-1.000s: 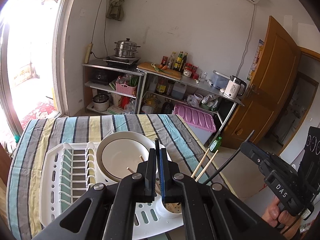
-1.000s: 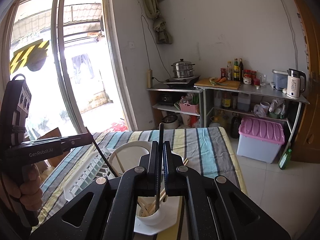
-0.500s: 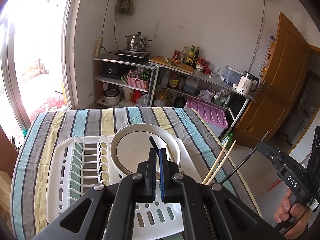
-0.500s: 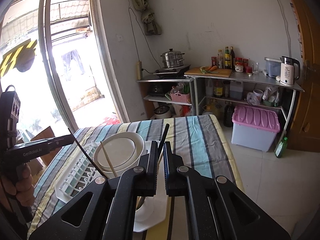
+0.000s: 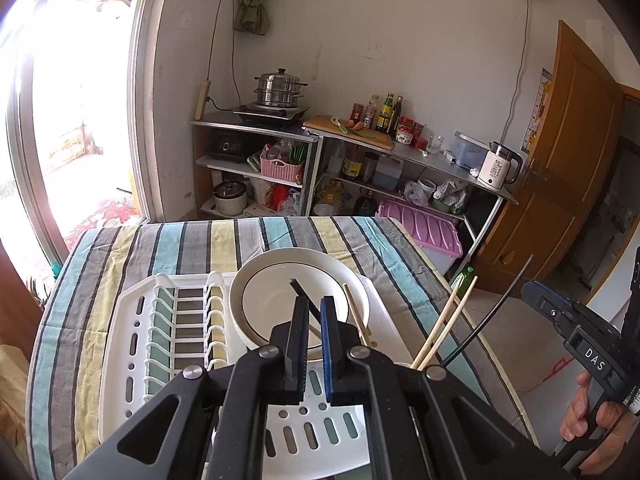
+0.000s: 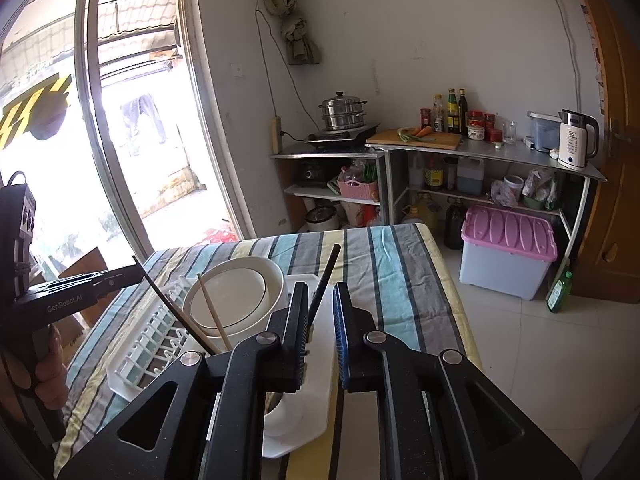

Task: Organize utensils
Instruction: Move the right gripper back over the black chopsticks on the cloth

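A white dish rack (image 5: 132,344) lies on the striped table with a white bowl (image 5: 276,280) in it. My left gripper (image 5: 314,312) stands slightly open above the rack; a black chopstick (image 5: 306,296) leans between its fingers, no longer pinched. Wooden chopsticks (image 5: 444,320) stand at the right, their base hidden. My right gripper (image 6: 322,300) is open over the white utensil cup (image 6: 288,416); a black chopstick (image 6: 326,280) stands loose between its fingers. Another black chopstick (image 6: 176,312) and a wooden one (image 6: 214,316) lean from the cup.
The striped tablecloth (image 5: 280,232) covers the table; its right edge drops to the tiled floor (image 6: 520,340). Metal shelves (image 5: 304,168) with pots and bottles stand behind. A pink-lidded bin (image 6: 508,252) sits on the floor. A wooden door (image 5: 560,168) is at the right.
Both grippers have opened and pulled back and up from the cup. The black chopsticks they held now stand loose between the fingers.
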Tool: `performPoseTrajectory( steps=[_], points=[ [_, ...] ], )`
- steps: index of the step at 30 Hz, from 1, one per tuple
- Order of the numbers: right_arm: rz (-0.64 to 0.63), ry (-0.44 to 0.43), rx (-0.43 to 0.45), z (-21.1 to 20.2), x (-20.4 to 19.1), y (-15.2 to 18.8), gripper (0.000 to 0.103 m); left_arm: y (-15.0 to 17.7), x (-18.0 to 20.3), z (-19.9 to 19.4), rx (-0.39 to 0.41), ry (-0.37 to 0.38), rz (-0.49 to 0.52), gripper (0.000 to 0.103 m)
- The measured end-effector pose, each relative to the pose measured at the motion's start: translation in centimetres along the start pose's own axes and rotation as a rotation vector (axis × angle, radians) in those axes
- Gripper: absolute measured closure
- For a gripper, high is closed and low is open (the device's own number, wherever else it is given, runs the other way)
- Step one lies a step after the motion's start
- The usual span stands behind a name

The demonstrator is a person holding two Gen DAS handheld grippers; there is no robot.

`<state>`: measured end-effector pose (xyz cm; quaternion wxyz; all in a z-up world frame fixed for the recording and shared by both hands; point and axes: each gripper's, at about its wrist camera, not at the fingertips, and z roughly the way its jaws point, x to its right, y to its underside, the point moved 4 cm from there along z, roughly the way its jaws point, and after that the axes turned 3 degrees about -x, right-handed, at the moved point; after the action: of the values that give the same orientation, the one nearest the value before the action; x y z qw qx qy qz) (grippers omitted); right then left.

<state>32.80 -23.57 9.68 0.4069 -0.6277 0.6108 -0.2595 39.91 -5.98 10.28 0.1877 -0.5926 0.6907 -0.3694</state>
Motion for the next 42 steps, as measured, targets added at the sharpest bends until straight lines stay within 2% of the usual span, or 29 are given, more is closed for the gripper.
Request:
performPoseTrajectory(
  steps=[5, 15, 24, 35, 42],
  points=[
    [-0.006, -0.006, 0.012, -1.0, -0.1, 0.3, 0.087, 0.9, 0.0, -1.2, 0.018, -0.012, 0.026, 0.092],
    [-0.015, -0.03, 0.041, -4.3, -0.9, 2.4, 0.087, 4.1, -0.3, -5.3, 0.064, -0.049, 0.059, 0.092],
    [-0.042, -0.079, 0.036, -7.4, -3.1, 7.3, 0.087, 11.6, -0.4, -9.2, 0.079, -0.069, 0.097, 0.092],
    [-0.037, -0.142, 0.004, -10.6, -5.1, 13.8, 0.087, 21.2, -1.6, -12.1, 0.049, -0.1, 0.043, 0.092],
    [-0.047, -0.149, -0.043, -11.3, -6.5, 17.6, 0.087, 25.3, -1.7, -13.4, 0.025, -0.108, 0.028, 0.092]
  ],
)
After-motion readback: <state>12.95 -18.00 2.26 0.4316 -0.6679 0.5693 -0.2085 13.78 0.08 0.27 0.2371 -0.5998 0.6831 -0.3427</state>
